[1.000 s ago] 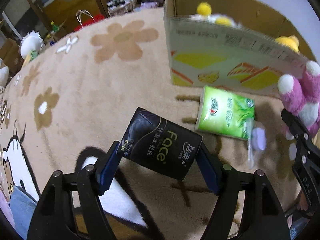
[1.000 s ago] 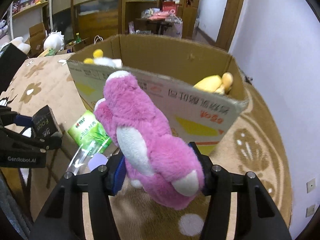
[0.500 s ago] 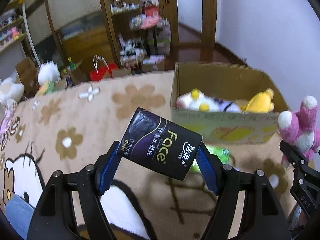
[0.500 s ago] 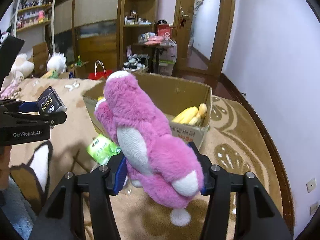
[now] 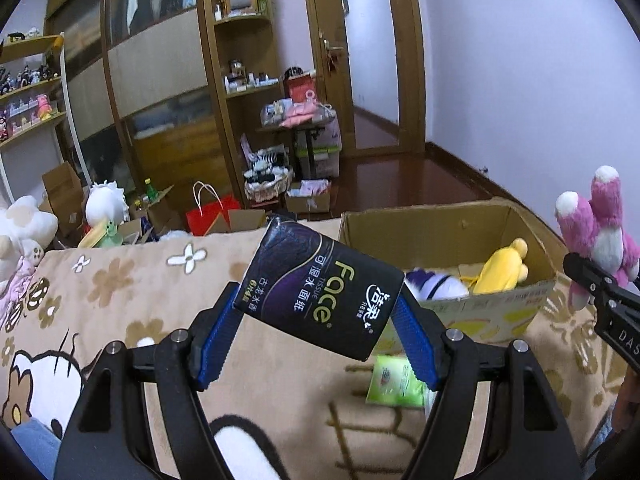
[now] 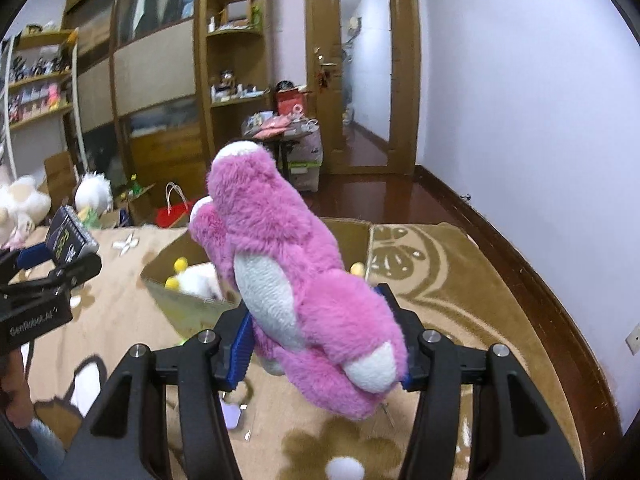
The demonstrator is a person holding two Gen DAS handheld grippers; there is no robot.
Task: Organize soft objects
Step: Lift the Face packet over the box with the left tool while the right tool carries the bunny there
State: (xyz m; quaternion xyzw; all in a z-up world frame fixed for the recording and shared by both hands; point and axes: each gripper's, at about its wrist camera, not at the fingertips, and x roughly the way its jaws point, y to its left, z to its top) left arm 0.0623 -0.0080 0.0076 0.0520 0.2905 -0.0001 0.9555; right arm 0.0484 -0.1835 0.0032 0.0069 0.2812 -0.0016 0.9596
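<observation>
My left gripper [image 5: 316,336] is shut on a black "Face" tissue pack [image 5: 320,288] and holds it high above the rug. My right gripper [image 6: 324,344] is shut on a pink plush toy [image 6: 296,280], also held high; the toy shows at the right edge of the left wrist view [image 5: 600,232]. An open cardboard box [image 5: 440,232] stands on the rug ahead and holds a yellow plush [image 5: 504,268] and a white and purple plush [image 5: 434,282]. A green tissue pack [image 5: 394,380] lies on the rug in front of the box.
A beige flower-pattern rug [image 5: 120,292] covers the floor. Plush toys [image 5: 24,228], a red bag [image 5: 212,216] and boxes crowd its far left edge. Wooden shelves [image 5: 240,92] and a door [image 5: 368,60] stand behind. A clear wrapper [image 6: 232,416] lies below my right gripper.
Both grippers have risen well above the rug with their loads. The box has dropped lower in both views and its inside now shows.
</observation>
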